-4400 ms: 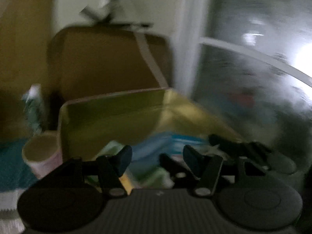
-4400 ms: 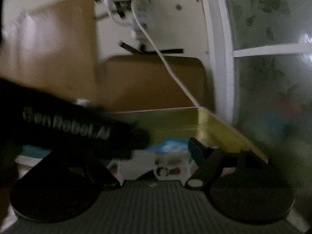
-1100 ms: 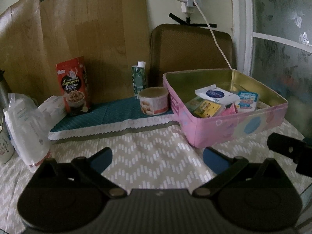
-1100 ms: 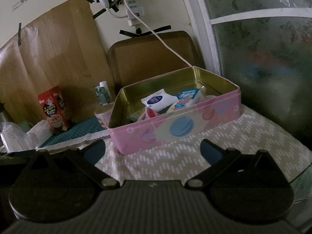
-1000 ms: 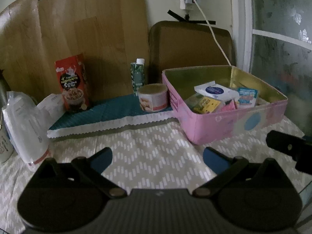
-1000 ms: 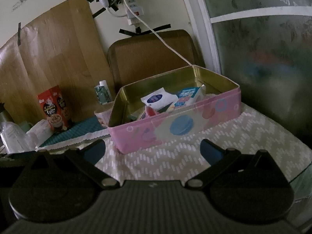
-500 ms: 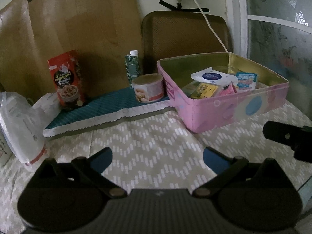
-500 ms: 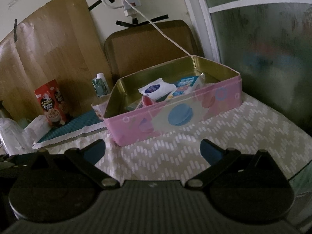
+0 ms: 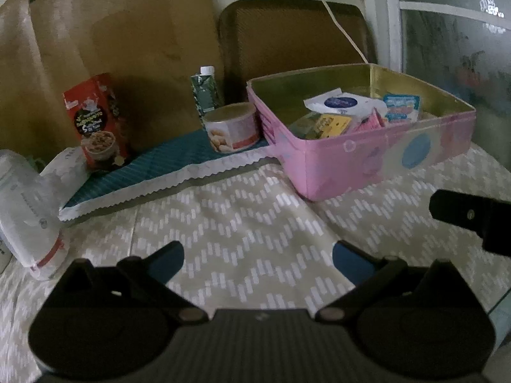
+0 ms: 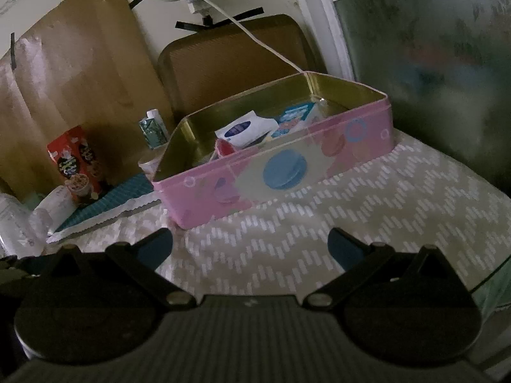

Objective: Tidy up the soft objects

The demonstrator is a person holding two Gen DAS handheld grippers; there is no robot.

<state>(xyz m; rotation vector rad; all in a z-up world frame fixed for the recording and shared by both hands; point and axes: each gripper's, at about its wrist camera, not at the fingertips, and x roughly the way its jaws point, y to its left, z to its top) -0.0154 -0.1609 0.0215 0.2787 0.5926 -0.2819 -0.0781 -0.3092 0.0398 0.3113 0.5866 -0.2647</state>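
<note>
Now, counter [image 9: 242, 223]: carried everything under a patterned cloth.
Left hand-held gripper [image 9: 258, 257]: fingers spread wide, nothing between them, above the near edge.
Right hand-held gripper [image 10: 250, 242]: likewise spread and bare, just short of the tin.
Tin [image 10: 287, 172]: pink, lidless, toward the far right corner.
Packets [image 9: 346, 103]: lay piled inside the tin.
Can [image 9: 231, 127]: stood just left of the tin on a teal mat [image 9: 159, 166].

Left gripper [image 9: 258, 257] jaws spread wide, nothing held. Right gripper [image 10: 249, 244] same: wide apart, empty, sits alongside the left.
</note>
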